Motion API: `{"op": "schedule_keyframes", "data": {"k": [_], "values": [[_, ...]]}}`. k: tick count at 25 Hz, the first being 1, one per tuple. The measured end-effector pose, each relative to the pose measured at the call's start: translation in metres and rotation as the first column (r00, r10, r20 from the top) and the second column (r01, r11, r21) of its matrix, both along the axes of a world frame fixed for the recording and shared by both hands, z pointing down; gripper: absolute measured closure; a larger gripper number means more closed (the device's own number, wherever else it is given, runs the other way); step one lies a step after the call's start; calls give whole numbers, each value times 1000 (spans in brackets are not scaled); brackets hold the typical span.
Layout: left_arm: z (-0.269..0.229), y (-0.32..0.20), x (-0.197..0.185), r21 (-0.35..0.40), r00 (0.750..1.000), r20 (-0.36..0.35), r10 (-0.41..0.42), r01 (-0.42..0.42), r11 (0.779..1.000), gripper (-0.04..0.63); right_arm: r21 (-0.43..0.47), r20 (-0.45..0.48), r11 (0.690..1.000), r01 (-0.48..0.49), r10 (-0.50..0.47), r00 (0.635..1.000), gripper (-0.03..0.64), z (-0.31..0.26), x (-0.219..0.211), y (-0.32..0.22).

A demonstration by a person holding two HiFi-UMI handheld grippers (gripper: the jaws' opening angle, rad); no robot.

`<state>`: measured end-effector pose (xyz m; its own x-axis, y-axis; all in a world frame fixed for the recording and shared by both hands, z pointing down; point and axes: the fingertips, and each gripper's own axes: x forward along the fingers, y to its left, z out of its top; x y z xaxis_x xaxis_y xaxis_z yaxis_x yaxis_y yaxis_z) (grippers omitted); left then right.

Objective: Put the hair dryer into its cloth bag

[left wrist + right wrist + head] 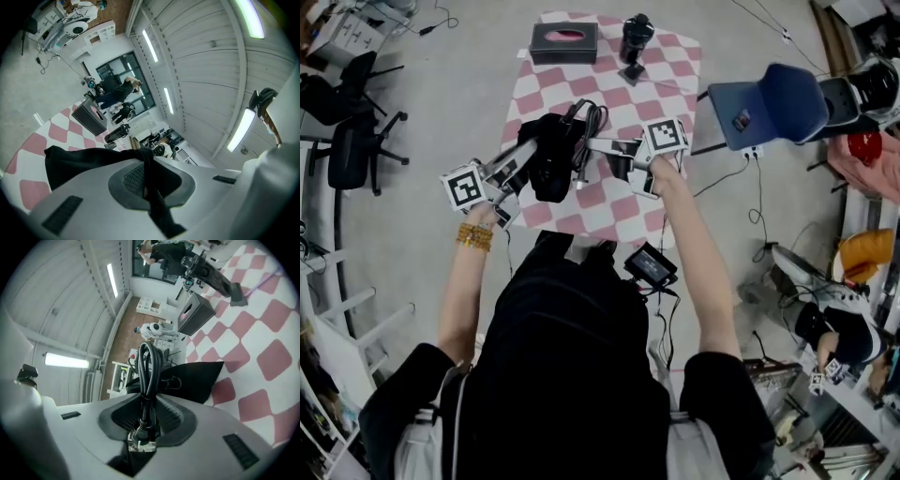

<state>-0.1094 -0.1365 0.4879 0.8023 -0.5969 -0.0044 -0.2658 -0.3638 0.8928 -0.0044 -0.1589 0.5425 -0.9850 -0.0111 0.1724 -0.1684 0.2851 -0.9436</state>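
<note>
The black cloth bag (549,157) hangs bulging above the pink-checked table (675,80). My left gripper (534,148) is shut on its edge; in the left gripper view the black cloth (84,161) is pinched between the pads of the left gripper (147,180). My right gripper (592,145) is shut on a folded bundle of black cord (592,122). In the right gripper view the cord (149,369) stands in loops from the right gripper (146,420), with a plug end at the pads and the bag (197,376) just behind. The dryer's body is hidden from me.
At the table's far end stand a dark tissue box (564,42) and a black cylindrical device (635,39). A blue chair (769,105) is at the right, black office chairs (352,131) at the left. Cables lie on the floor.
</note>
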Motion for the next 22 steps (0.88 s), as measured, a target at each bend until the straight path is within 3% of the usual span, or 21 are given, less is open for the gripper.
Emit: {"op": "schedule_keyframes", "data": {"k": [2, 4, 7, 10, 13, 15, 18, 20, 22], "values": [[2, 3, 5, -5, 1000, 8, 9, -9, 1000, 577, -34, 45, 996, -79, 80, 996, 515, -4, -5, -1], [4, 7, 13, -14, 1000, 5, 24, -24, 1000, 577, -57, 23, 983, -175, 176, 984, 517, -2, -6, -4], [7, 12, 27, -23, 999, -7, 47, -47, 999, 577, -82, -38, 936, -342, 340, 940, 518, -2, -11, -8], [10, 10, 40, -37, 998, -36, 42, -43, 998, 577, 15, -99, 874, -486, 485, 869, 526, -3, -12, -14], [6, 6, 47, -38, 996, -84, 28, -31, 999, 577, 214, -132, 804, -554, 586, 799, 546, -10, -12, -17], [1, 3, 49, -30, 995, -92, 22, -25, 999, 577, 371, -132, 769, -520, 598, 790, 555, -16, -17, -14], [-5, -2, 51, -11, 996, -87, 24, -26, 1000, 577, 588, -164, 722, -365, 549, 820, 558, -21, -31, -6], [-8, -5, 51, -4, 995, -94, 25, -25, 1000, 577, 707, -208, 665, -240, 520, 828, 558, -22, -36, -2], [-7, -6, 50, -6, 995, -102, 21, -22, 1000, 577, 804, -243, 584, -112, 495, 834, 558, -21, -40, 3]]}}
